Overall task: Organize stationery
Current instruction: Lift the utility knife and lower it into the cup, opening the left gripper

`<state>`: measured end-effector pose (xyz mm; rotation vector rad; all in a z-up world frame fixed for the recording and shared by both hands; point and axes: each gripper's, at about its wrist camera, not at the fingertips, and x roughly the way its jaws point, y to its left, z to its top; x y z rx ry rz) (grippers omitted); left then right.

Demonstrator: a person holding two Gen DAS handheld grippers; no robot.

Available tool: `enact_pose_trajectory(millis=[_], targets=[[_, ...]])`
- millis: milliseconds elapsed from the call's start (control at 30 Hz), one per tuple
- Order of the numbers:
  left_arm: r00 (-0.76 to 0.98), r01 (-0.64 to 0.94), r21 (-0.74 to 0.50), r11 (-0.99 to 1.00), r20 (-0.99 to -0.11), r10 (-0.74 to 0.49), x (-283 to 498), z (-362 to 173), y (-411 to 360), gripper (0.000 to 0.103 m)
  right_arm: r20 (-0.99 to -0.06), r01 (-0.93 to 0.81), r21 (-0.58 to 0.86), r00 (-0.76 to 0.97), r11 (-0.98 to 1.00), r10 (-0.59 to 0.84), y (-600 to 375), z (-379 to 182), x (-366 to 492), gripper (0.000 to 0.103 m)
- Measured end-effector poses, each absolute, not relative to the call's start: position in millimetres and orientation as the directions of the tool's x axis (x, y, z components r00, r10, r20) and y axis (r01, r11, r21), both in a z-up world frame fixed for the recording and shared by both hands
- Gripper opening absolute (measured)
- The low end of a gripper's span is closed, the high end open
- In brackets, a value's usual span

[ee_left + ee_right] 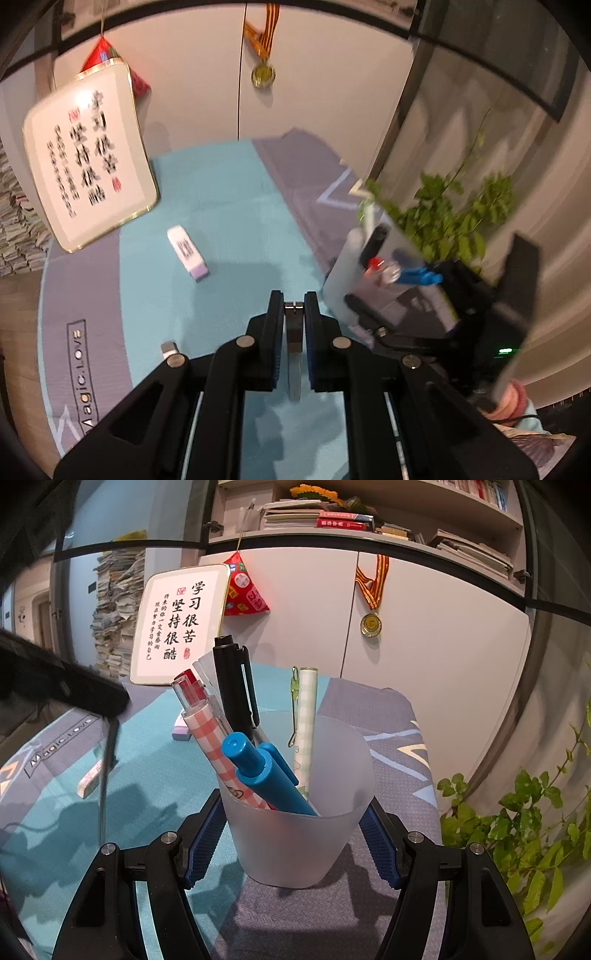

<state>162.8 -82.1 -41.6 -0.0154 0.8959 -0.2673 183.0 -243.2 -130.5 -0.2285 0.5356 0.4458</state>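
Observation:
My right gripper [293, 845] is shut on a frosted plastic pen cup [299, 830] and holds it tilted above the desk mat. The cup holds a blue pen [258, 768], a black marker [234, 679], a red-checked pen [214, 738], a red pen [188, 683] and a green-checked pen [306, 716]. My left gripper [294, 317] is shut on a thin dark metal-tipped object, seemingly a pen [294, 332], above the teal mat. The cup [354, 269] shows blurred to its right. A white and purple eraser [188, 253] lies on the mat; it also shows in the right wrist view [183, 728].
A framed calligraphy sign [90, 155] leans against the white cabinet [314, 92], with a medal [263, 74] and a red pouch [243, 589] hanging. A green plant [524, 834] stands at the right. A small pink-white item [90, 779] and a metal-capped item [170, 349] lie on the mat.

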Motion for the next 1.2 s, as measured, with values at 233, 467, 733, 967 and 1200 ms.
enact_pose_trajectory(millis=[233, 467, 733, 967, 1200], targets=[[0.715, 0.241, -0.159, 0.957, -0.638, -0.286, 153.3, 13.8, -87.1, 0.009, -0.537, -0.465, -0.097, 0.769, 0.880, 0.347, -242.9, -130.7, 182.7, 0.071], [0.803, 0.267, -0.179, 0.947, -0.501, -0.322, 159.0, 72.7, -106.4, 0.009, -0.539, -0.467, -0.093, 0.766, 0.879, 0.350, -243.1, -130.8, 182.9, 0.071], [0.763, 0.335, -0.189, 0.923, -0.521, -0.383, 191.5, 64.4, -141.7, 0.009, -0.546, -0.468, -0.094, 0.762, 0.879, 0.348, -242.7, -131.0, 184.2, 0.071], [0.688, 0.323, -0.190, 0.927, -0.626, -0.368, 216.0, 18.5, -151.8, 0.009, -0.555, -0.471, -0.090, 0.755, 0.878, 0.349, -242.8, -132.8, 185.4, 0.071], [0.674, 0.327, -0.225, 0.918, -0.626, -0.393, 224.7, 5.5, -152.2, 0.009, -0.557, -0.471, -0.090, 0.754, 0.878, 0.347, -242.3, -133.2, 185.7, 0.071]])
